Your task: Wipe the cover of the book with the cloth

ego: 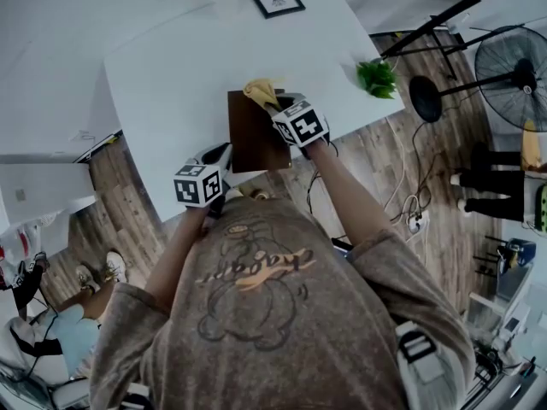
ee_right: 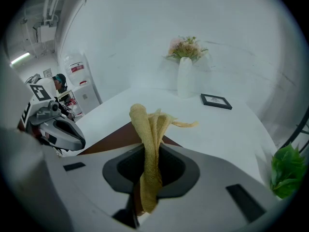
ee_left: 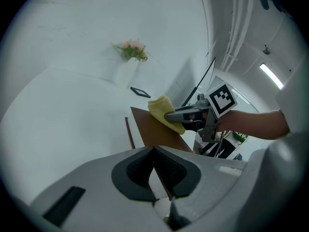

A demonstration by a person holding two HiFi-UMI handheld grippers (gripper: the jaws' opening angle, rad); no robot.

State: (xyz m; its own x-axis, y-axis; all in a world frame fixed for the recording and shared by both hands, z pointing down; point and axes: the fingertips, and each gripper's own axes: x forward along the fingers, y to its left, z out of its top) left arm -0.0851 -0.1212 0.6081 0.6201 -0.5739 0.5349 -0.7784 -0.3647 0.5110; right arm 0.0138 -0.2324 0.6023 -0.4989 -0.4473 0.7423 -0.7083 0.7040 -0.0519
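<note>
**Q:** White tabletop (ego: pixel 171 67) fills the middle of the head view, with wooden floor around it. What is laid on it?

**A:** A flat, dark brown hardcover book (ego: pixel 252 135) is laid near the front edge. A white vase of pale flowers (ee_right: pixel 185 76) and a small black picture frame (ego: pixel 279 2) are set well apart from it, toward the back.

**Q:** How is each claw occupied?

**A:** The right claw (ee_right: pixel 149 153) is closed on a bunched yellow cloth (ego: pixel 261 90), which is placed at the far end of the book's cover. The left claw (ee_left: pixel 154 150) is drawn together at the book's near left corner. Whether that corner is pinched or only met cannot be made out.

**Q:** How much of the wiping is done?

**A:** The cloth is gripped and brought to the cover, so the work is judged to be under way. No wiped strip can be told apart. The bare cover between the cloth and the near edge is judged to be left.
</note>
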